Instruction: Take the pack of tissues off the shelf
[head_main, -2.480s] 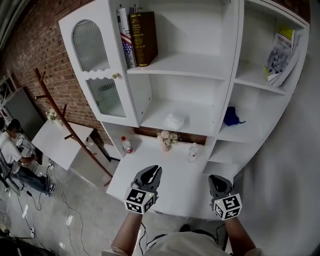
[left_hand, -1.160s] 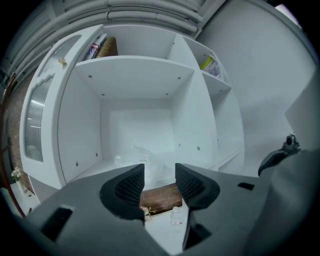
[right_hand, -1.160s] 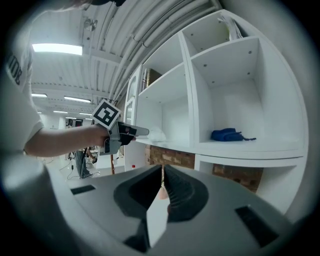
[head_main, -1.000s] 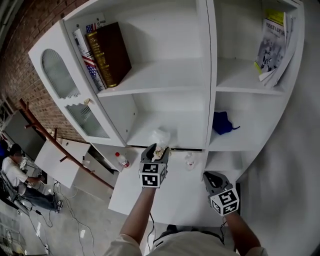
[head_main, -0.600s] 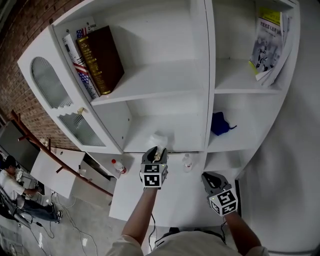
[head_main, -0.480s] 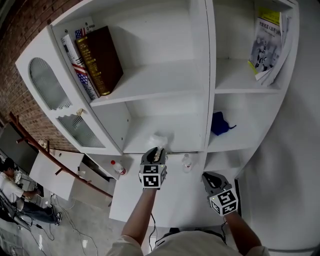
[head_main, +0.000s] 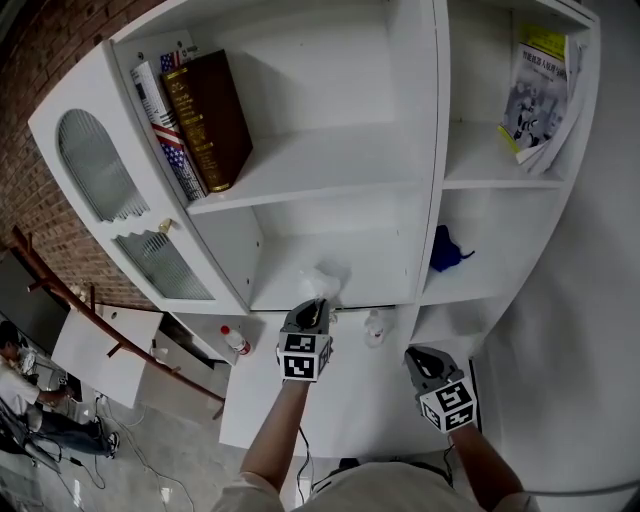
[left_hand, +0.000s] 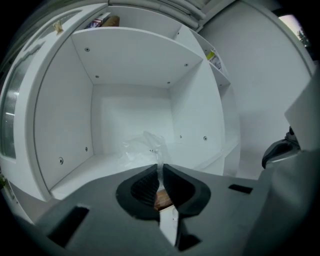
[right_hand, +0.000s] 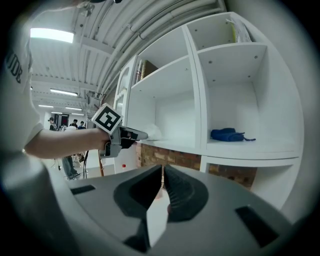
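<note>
The pack of tissues (head_main: 322, 277), white in clear crinkly wrap, lies near the front edge of the lower middle shelf (head_main: 370, 270). My left gripper (head_main: 313, 303) reaches up to it. In the left gripper view its jaws are closing, and a thin fold of the wrap is pinched between them, just ahead of the left gripper (left_hand: 160, 172); the pack of tissues (left_hand: 145, 146) rests on the shelf board. My right gripper (head_main: 418, 358) hangs low over the desk, shut and holding nothing. The right gripper view shows the left gripper (right_hand: 135, 134) at the pack of tissues (right_hand: 152, 132).
Books (head_main: 200, 120) stand on the upper shelf. A blue cloth (head_main: 447, 250) lies in the right compartment, with magazines (head_main: 540, 95) above it. Two small bottles (head_main: 233, 341) (head_main: 375, 325) stand on the white desk (head_main: 350, 400). A glass cabinet door (head_main: 110, 175) is at left.
My left gripper rose from over the desk to the shelf edge, and its jaws came together on the pack's wrap. The right gripper has stayed in place.
</note>
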